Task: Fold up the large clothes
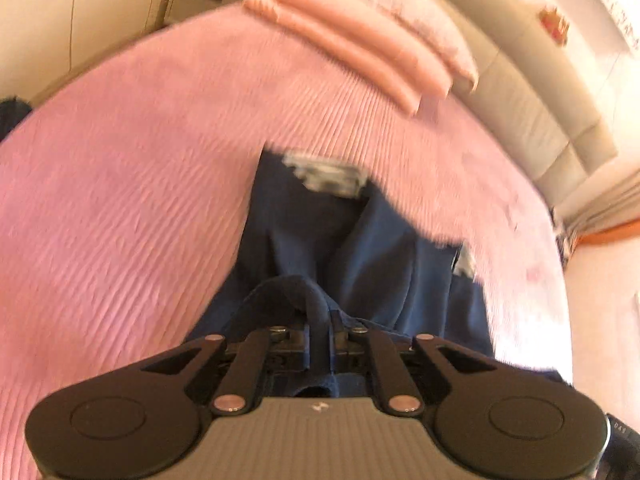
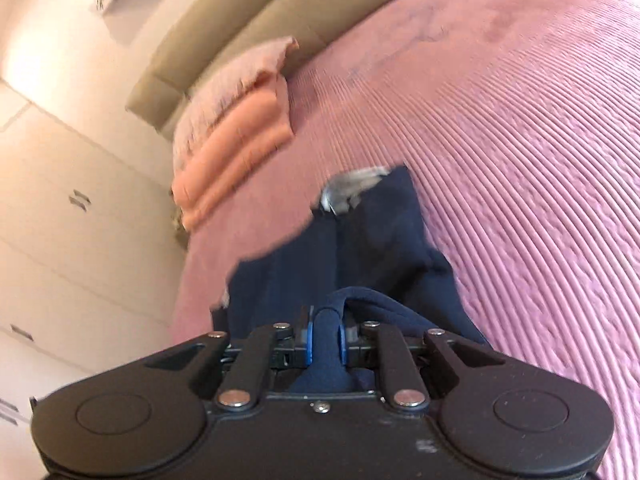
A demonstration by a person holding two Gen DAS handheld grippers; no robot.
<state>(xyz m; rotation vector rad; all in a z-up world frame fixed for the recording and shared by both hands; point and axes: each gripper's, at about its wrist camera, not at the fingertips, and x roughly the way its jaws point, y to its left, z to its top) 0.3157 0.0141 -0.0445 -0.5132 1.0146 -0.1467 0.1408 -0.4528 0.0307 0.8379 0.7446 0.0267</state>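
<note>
Left tongs (image 1: 320, 344) clamped on a thick navy fold of the garment (image 1: 320, 240), jaws nearly together with the cloth pinched between. Right tongs (image 2: 325, 340) likewise clamped on a bunched navy edge, blue pads (image 2: 306, 342) pressing it from both sides. Garment hanging forward from both tongs and trailing onto the bed (image 1: 120, 200), draped toward 12 o'clock in each wrist view. Pale grey patch (image 1: 326, 174) at the garment's far end in the left view; same patch (image 2: 352, 190) at 12 o'clock from the tongs in the right view, blurred. Second small pale bit (image 1: 464, 262) at the garment's 3 o'clock edge in the left view. Bed covered in a ribbed pink spread, filling most of both views. Stack of folded peach and pink cloths (image 1: 360, 40) at 12 o'clock in the left view, lying on the bed well apart from the garment; same stack (image 2: 236, 140) at 10 o'clock in the right view. Cream padded headboard (image 1: 540, 120) at 2 o'clock in the left view, beyond the stack. White cupboard doors (image 2: 60, 220) at 9 o'clock in the right view. Both views smeared by motion, so fine detail of the garment unreadable.
</note>
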